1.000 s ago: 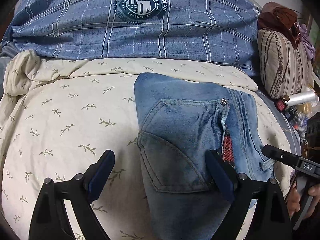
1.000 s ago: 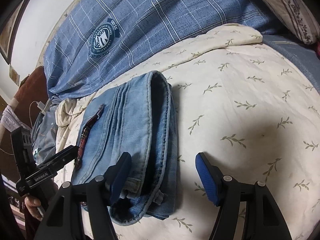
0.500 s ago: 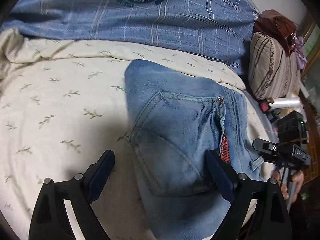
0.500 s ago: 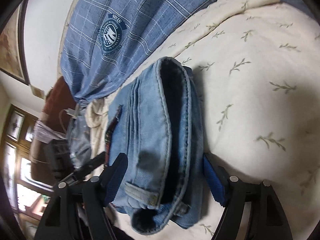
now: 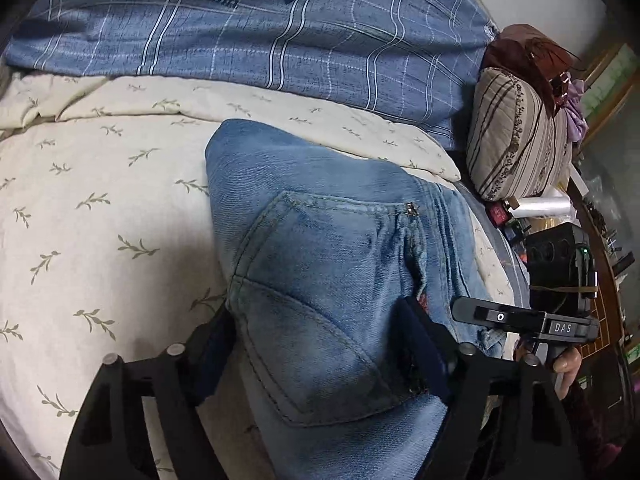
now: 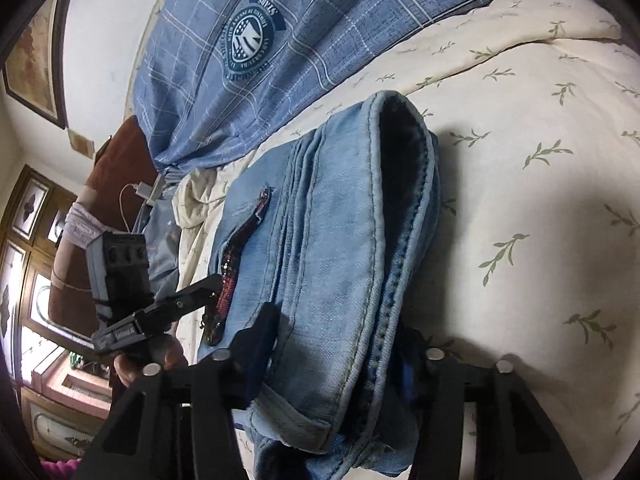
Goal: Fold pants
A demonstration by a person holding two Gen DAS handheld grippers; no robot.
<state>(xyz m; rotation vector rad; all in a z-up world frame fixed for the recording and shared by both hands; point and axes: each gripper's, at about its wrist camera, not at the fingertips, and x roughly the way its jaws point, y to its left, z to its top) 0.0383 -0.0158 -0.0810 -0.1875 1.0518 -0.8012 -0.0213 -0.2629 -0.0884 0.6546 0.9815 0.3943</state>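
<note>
The folded light-blue jeans (image 5: pixel 320 256) lie as a thick bundle on the cream leaf-print bedcover (image 5: pixel 100 216). My left gripper (image 5: pixel 320 344) is shut on the near end of the bundle, its pads pressed into the denim on both sides of the back pocket. My right gripper (image 6: pixel 336 344) is shut on the other end of the jeans (image 6: pixel 332 240), squeezing the stacked layers near the hem. Each gripper also shows in the other's view: the right one (image 5: pixel 520 320) and the left one (image 6: pixel 160 312).
A blue plaid duvet (image 5: pixel 260 40) with a round badge lies across the far side of the bed. A striped pillow (image 5: pixel 516 132) stands at the right, with clutter and a black box (image 5: pixel 560 268) beside the bed. A framed picture (image 6: pixel 36 52) hangs on the wall.
Both grippers moved in over the ends of the folded jeans and closed on them. The bundle looks raised and squeezed between the jaws.
</note>
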